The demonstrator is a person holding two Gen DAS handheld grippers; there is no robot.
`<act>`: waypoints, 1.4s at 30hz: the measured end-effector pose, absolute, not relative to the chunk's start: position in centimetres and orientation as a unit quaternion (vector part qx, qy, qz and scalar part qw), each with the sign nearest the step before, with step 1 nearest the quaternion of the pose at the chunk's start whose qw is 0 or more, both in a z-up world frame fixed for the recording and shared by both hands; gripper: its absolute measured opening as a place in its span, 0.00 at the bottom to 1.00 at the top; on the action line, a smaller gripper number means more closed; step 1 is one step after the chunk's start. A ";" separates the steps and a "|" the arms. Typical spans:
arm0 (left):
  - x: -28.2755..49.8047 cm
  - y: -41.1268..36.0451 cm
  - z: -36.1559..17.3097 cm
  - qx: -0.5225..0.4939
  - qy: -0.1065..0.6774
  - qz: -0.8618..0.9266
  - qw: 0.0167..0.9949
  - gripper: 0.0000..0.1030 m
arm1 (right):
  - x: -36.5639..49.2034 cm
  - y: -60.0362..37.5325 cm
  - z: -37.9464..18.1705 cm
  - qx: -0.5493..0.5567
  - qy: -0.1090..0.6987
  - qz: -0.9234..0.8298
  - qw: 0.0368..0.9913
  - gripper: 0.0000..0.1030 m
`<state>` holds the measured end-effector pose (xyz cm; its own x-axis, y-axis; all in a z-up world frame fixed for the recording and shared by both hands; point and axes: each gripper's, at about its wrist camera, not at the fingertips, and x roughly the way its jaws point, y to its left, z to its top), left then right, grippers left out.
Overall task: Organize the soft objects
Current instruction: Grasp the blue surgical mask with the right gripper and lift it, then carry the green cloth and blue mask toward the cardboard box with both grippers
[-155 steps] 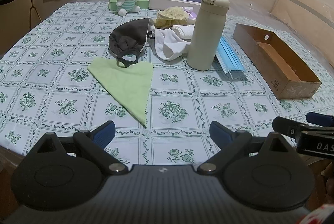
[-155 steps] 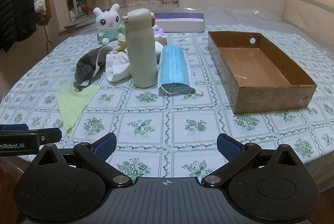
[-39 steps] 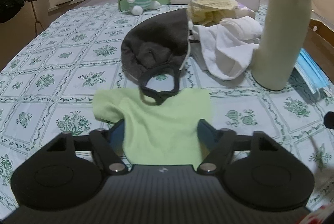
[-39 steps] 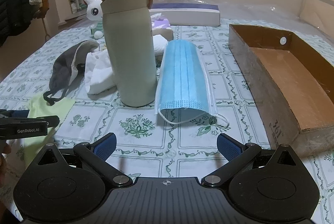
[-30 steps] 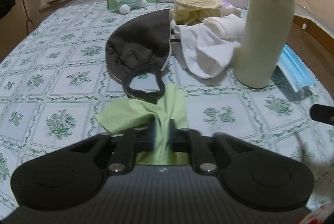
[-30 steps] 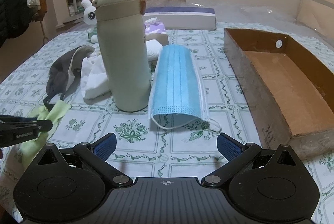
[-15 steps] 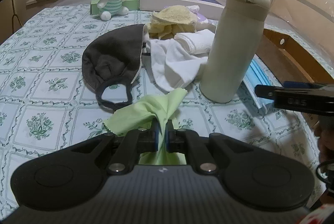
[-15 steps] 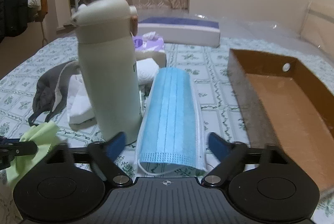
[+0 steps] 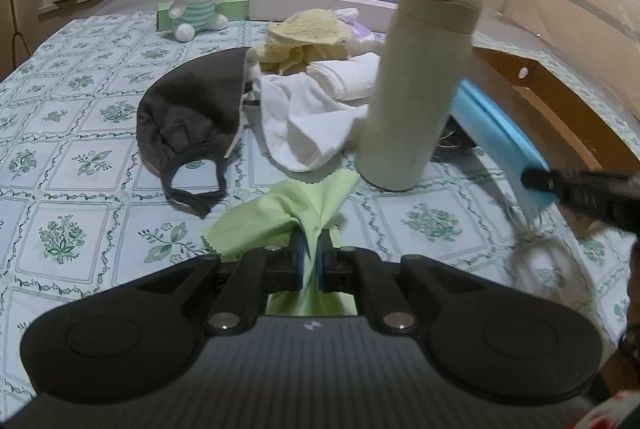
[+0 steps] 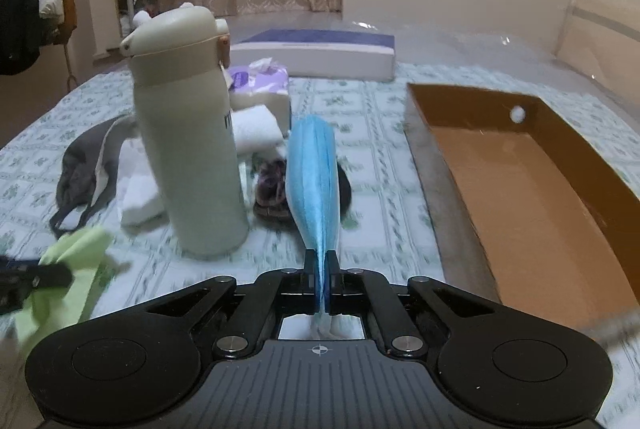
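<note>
Left tongs (image 9: pixel 310 255) pinching a crumpled lime-green microfibre cloth (image 9: pixel 296 213) just above the floral-clothed bench (image 9: pixel 72 165), right tongs (image 10: pixel 320 279) clamping a pleated blue surgical mask (image 10: pixel 314 169), lifting beside a tall cream flask (image 10: pixel 190 149), near an open brown cardboard box (image 10: pixel 532 189).

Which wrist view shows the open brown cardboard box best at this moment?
The right wrist view: the open brown cardboard box fills the right side, its bare floor and far wall with a round hole visible. The left wrist view shows only part of its rim and far wall, behind the cream insulated bottle and the pleated blue face mask.
</note>
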<state>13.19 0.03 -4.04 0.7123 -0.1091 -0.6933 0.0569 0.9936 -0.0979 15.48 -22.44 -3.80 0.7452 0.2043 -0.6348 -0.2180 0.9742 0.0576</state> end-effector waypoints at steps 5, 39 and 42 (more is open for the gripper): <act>12.1 -0.8 -3.8 -0.035 0.379 -0.058 0.923 0.05 | 11.5 -23.1 -4.4 -0.007 0.379 0.119 0.918 0.02; 13.4 -1.0 -3.2 -0.049 0.367 -0.060 0.927 0.05 | 17.8 -22.4 0.1 -0.024 0.270 0.114 0.956 0.02; 13.2 -1.1 -2.9 -0.050 0.363 -0.061 0.928 0.05 | 17.2 -22.8 1.8 -0.021 0.244 0.110 0.963 0.02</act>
<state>13.23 -1.06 -2.86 0.7292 -0.1492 -0.6678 0.0761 0.9876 -0.1376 17.23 -22.80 1.80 0.8565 0.2010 -0.4753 -0.2220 0.9750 0.0123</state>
